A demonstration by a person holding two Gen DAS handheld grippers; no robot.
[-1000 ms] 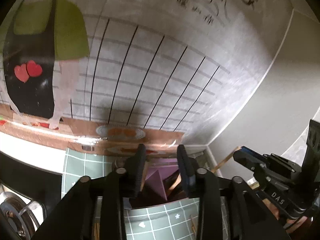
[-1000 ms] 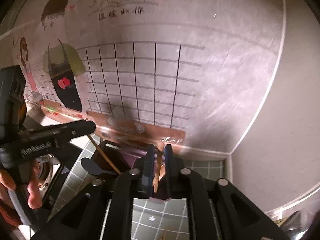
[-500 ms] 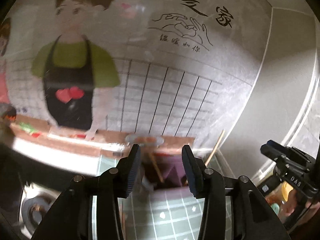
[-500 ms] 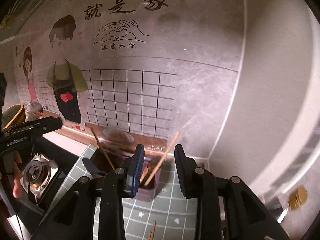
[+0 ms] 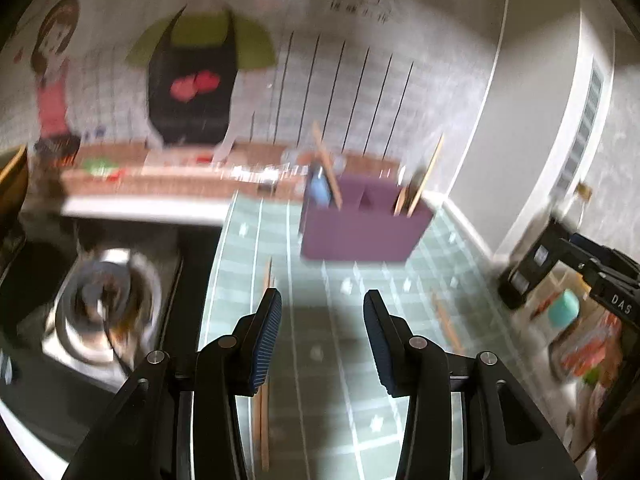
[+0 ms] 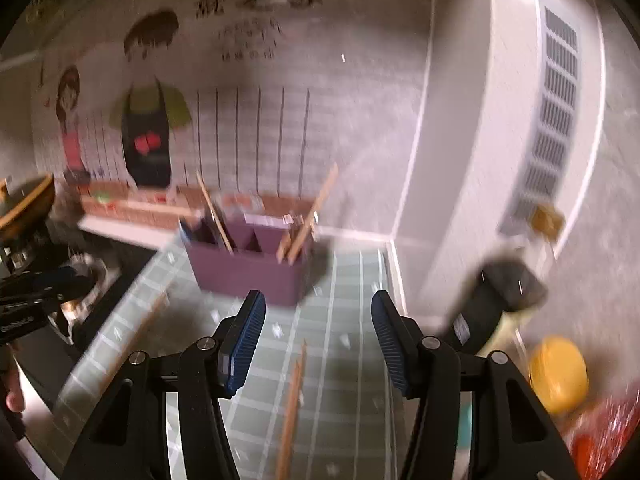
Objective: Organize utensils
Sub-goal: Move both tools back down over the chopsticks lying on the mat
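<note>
A purple utensil box [image 5: 362, 226] stands at the back of the green tiled mat, also in the right wrist view [image 6: 248, 270]. Wooden chopsticks lean in its left compartment [image 5: 327, 170] and its right compartment [image 5: 425, 178]. Loose chopsticks lie on the mat at the left [image 5: 265, 364] and at the right [image 5: 448, 322]; a pair [image 6: 294, 404] lies below my right gripper. My left gripper [image 5: 322, 338] is open and empty above the mat. My right gripper [image 6: 316, 344] is open and empty, back from the box.
A gas burner [image 5: 106, 300] sits left of the mat. Jars and packets [image 5: 572, 320] crowd the right side, with a yellow lid [image 6: 558, 376] and a dark bottle [image 6: 488, 304]. A white wall corner [image 6: 452, 160] rises at the right.
Both grippers have let go of their chopsticks in the box, opened wide and pulled back and up from it. The frames are now motion-blurred.
</note>
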